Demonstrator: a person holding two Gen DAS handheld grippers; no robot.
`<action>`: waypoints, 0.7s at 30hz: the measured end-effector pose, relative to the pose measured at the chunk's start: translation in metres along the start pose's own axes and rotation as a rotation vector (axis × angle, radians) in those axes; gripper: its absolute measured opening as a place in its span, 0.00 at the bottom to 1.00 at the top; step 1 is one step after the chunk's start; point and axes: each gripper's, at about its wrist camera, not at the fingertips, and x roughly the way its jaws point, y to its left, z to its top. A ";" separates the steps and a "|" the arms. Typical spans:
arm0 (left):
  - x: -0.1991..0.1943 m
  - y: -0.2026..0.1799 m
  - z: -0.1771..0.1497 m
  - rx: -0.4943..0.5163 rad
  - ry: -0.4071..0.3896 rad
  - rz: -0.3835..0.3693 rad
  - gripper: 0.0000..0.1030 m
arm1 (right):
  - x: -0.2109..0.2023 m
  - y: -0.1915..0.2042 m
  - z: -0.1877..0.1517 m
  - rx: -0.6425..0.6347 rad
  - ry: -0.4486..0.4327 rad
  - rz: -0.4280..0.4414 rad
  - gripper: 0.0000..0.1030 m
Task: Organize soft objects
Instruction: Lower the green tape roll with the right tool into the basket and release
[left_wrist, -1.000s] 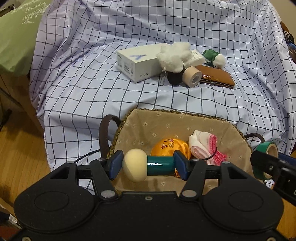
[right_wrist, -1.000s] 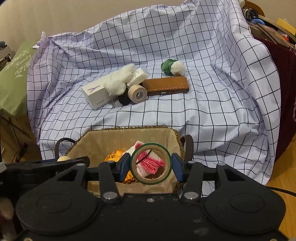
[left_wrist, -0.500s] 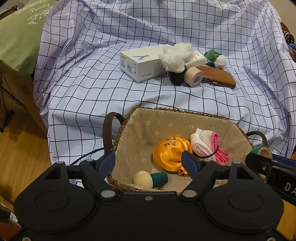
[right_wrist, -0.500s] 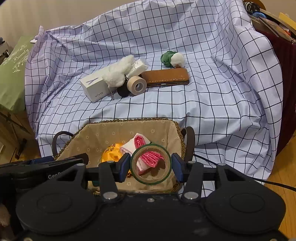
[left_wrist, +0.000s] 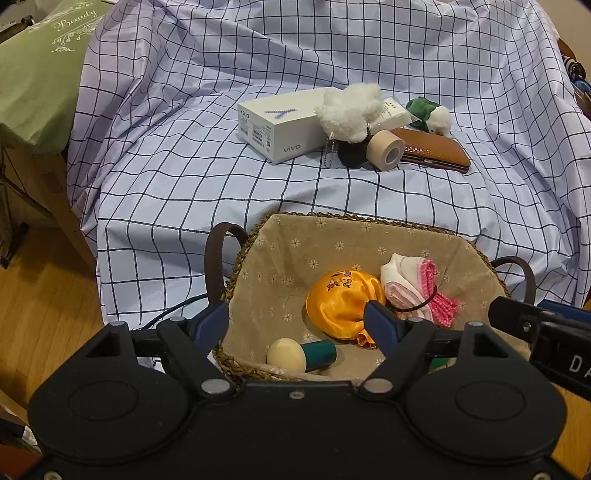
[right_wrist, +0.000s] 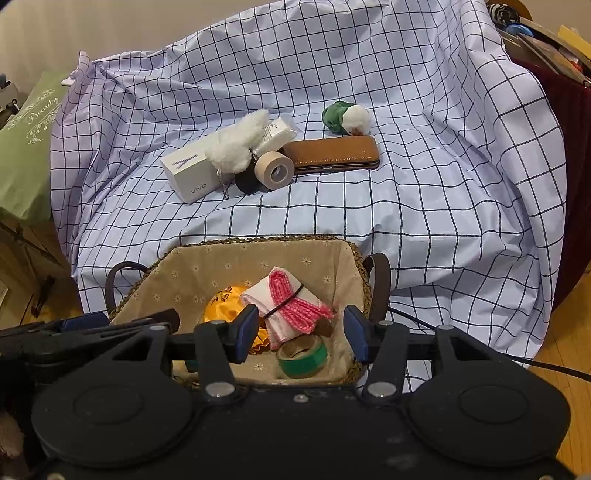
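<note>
The left claw (left_wrist: 297, 325) hangs over the near rim of the woven basket (left_wrist: 236, 273), its jaws spread wide with nothing between them; below the gap, at about 6 o'clock on the basket's lined floor, lies a cream-headed, teal-handled soft piece (left_wrist: 301, 355) on its side, clear of both pads; the right claw (right_wrist: 301, 336) hovers over the same basket from the other side, its jaws opening, and the green tape roll (right_wrist: 303, 356) sits on the basket floor beneath them, touching neither pad.

Inside the basket, seen from the left wrist, an orange satin pouch (left_wrist: 341, 304) rests near the centre; a folded white-and-pink cloth (left_wrist: 413, 291) bound by a dark band lies just beside it at 3 o'clock, touching it.

Beyond the basket at 12 o'clock, on the checked sheet (left_wrist: 184, 166), sits a cluster: a white box (left_wrist: 277, 125), a fluffy white plush (left_wrist: 349, 110) leaning on it, a beige tape roll (left_wrist: 386, 149) in front of the plush, a brown leather case (left_wrist: 436, 155) at 3 o'clock of that roll, and a green-and-white soft toy (left_wrist: 430, 114) just behind the case; a green cushion (left_wrist: 33, 74) lies at 10 o'clock.
</note>
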 end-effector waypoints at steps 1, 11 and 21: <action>0.000 0.000 0.000 0.001 0.000 0.000 0.74 | 0.000 0.000 0.000 0.000 0.000 0.000 0.50; 0.000 -0.001 0.000 0.000 0.001 0.002 0.75 | 0.002 -0.002 0.000 0.012 0.006 -0.010 0.51; 0.000 0.000 -0.002 0.011 0.001 -0.004 0.82 | 0.003 -0.001 0.000 0.022 0.010 -0.014 0.53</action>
